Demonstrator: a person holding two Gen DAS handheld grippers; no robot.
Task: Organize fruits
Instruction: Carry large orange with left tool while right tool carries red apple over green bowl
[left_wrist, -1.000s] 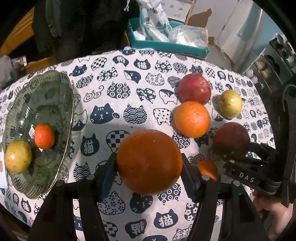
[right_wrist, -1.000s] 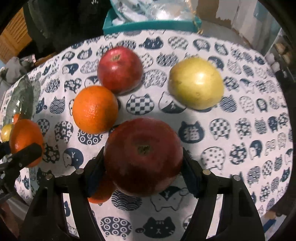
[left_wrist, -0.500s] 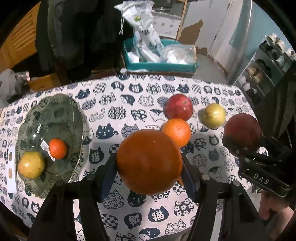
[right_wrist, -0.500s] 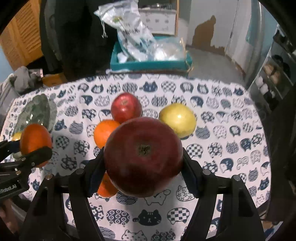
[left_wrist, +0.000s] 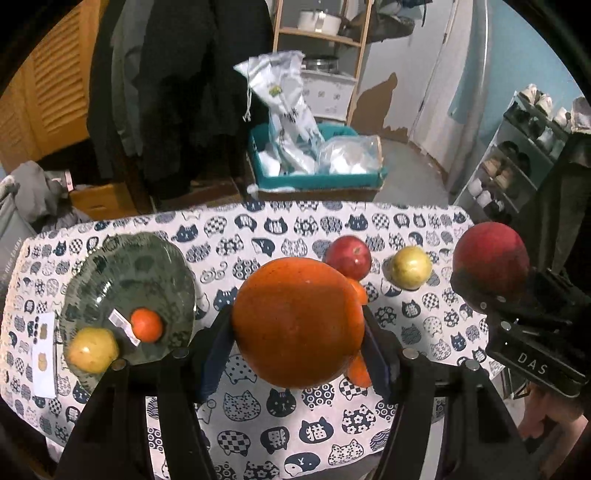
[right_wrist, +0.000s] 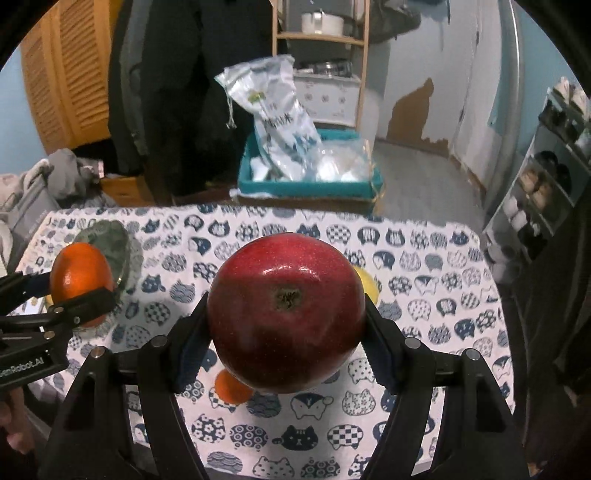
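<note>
Holding yellow fruit and small orange, glass bowl

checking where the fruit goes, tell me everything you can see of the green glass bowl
The green glass bowl is a wide, shallow dish of dark, translucent, patterned glass with a wavy rim. It sits upright on the cat-print tablecloth at the table's left side. Inside lie a small orange fruit, a yellow fruit near the front rim, and a white label or sticker beside them. No claw touches it. The right wrist view shows only part of it behind the held orange.
</note>
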